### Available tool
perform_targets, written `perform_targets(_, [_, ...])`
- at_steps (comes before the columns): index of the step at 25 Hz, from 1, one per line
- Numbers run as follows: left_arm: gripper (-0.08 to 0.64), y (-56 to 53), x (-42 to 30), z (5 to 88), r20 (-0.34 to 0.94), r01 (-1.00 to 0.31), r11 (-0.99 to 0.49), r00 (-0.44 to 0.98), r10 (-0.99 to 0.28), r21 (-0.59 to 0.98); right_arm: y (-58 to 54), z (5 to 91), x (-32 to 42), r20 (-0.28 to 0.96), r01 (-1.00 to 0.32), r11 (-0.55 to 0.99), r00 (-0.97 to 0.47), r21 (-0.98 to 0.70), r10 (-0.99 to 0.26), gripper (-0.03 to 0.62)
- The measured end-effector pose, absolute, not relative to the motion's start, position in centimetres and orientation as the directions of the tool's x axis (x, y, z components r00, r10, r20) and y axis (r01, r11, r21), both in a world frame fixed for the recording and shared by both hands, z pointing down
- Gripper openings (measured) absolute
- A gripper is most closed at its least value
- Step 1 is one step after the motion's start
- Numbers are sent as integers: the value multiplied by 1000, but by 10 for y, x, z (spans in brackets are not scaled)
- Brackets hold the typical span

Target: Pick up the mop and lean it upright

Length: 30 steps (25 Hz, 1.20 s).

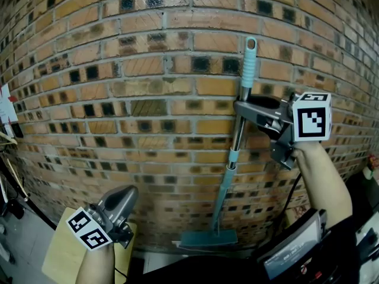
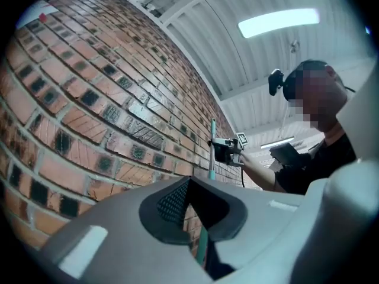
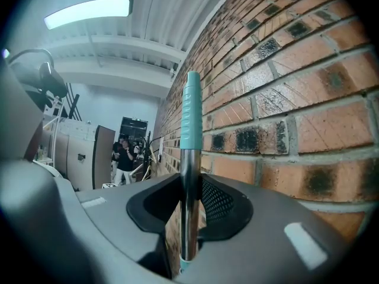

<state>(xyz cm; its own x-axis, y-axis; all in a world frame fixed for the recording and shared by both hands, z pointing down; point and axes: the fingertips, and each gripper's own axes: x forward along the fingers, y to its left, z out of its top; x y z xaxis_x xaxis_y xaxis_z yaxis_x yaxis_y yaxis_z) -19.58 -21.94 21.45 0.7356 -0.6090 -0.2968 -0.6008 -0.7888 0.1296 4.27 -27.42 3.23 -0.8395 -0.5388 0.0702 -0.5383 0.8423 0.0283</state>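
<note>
While the left hand-held gripper [image 1: 125, 195] gapes empty, the right hand-held gripper [image 1: 240, 106] clamps the steel-tubed mop [image 1: 207, 239].

The brick wall [image 1: 148, 99] blocks you straight ahead; the mop [image 1: 222, 197] stands against it, with open room along the wall to its left

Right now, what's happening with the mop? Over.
Right gripper clamped on mop pole. Left gripper empty, jaws slightly apart. Mop upright against brick wall, head down.
</note>
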Motion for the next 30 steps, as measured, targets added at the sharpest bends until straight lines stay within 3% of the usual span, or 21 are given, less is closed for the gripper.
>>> perform_targets(30, [-5, -221, -184, 222, -260, -591, -792, 749, -609, 152, -283, 74, 41, 112, -526, 850, -844, 17, -525, 117])
